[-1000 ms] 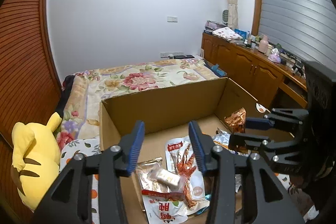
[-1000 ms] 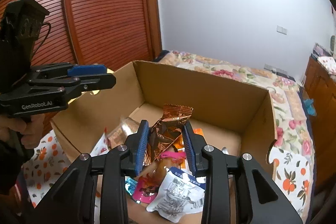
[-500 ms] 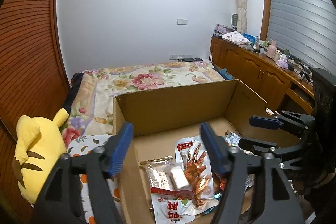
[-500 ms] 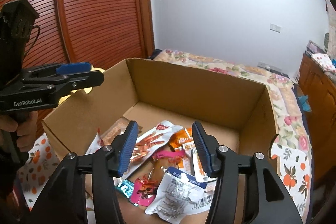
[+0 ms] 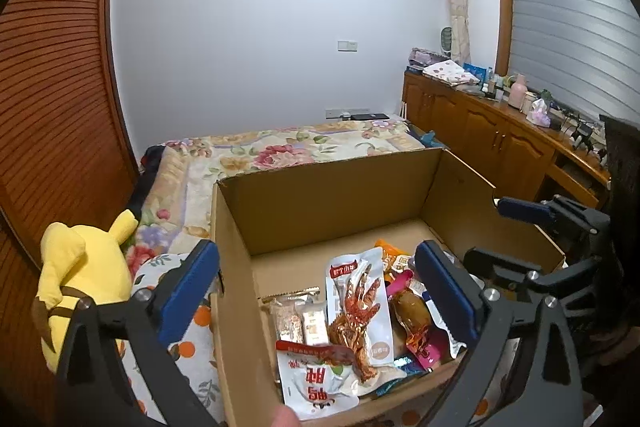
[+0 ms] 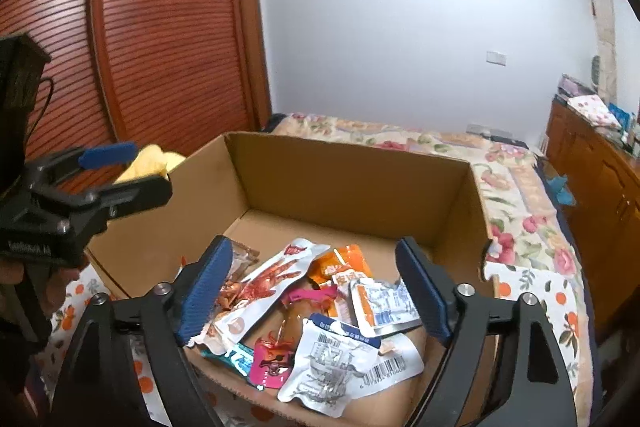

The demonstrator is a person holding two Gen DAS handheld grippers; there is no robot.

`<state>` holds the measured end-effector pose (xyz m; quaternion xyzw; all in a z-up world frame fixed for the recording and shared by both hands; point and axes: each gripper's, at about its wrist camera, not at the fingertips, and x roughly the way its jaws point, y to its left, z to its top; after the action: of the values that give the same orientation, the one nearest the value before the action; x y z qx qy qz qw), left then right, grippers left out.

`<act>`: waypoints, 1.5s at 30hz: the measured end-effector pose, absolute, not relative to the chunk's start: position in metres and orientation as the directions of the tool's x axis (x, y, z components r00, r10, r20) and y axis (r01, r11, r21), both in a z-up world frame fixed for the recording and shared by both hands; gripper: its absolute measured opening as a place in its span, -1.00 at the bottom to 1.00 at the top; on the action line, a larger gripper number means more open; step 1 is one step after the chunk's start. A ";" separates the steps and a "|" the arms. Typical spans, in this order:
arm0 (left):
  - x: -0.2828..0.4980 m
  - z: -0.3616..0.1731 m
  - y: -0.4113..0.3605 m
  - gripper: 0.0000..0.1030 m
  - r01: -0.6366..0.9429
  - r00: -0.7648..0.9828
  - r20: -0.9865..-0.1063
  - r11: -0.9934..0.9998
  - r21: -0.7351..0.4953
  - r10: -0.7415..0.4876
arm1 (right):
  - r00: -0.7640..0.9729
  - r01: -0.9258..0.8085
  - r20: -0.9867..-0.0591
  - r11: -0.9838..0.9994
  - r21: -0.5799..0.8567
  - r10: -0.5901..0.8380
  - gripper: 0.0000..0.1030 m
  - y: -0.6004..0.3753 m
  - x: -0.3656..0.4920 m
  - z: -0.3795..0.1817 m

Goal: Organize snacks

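Both claws, left claw [image 5: 316, 291] and right claw [image 6: 312, 291], are wide apart over the cardboard box [image 6: 344, 183]. The snack packets [image 6: 340, 351] inside look light, soft and slippery; pinch an edge.

Light: your room is evenly lit and fairly bright, the white wall [image 5: 256, 39] cool-toned.
Glare: packets [image 6: 344, 359] give off small sheen.
Shadows: soft, inside the box [image 5: 332, 203].
Distortion: your fisheye bends edges; corners go black.
Blur: left claw [image 6: 120, 171] is slightly smeared in your right view.
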<state>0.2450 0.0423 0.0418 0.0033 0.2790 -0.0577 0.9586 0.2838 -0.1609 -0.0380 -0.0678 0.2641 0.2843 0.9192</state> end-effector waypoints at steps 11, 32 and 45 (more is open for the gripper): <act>0.212 0.049 0.024 0.94 0.064 0.857 -0.514 0.998 0.018 -0.046 | 0.745 -0.509 -0.495 0.861 0.010 0.447 0.77 -0.172 0.254 -0.024; 0.133 0.062 0.006 0.94 0.025 0.887 -0.461 1.000 -0.004 -0.024 | 0.815 -0.424 -0.438 0.905 -0.005 0.380 0.77 -0.195 0.185 -0.008; 0.088 0.077 0.002 0.94 0.016 0.906 -0.422 1.000 0.007 -0.011 | 0.861 -0.366 -0.382 0.931 -0.003 0.337 0.78 -0.214 0.141 0.008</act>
<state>0.0883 0.0024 0.0766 0.0052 0.2161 -0.0069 0.9763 0.1407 -0.2142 0.0084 -0.0374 0.1910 0.1822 0.9638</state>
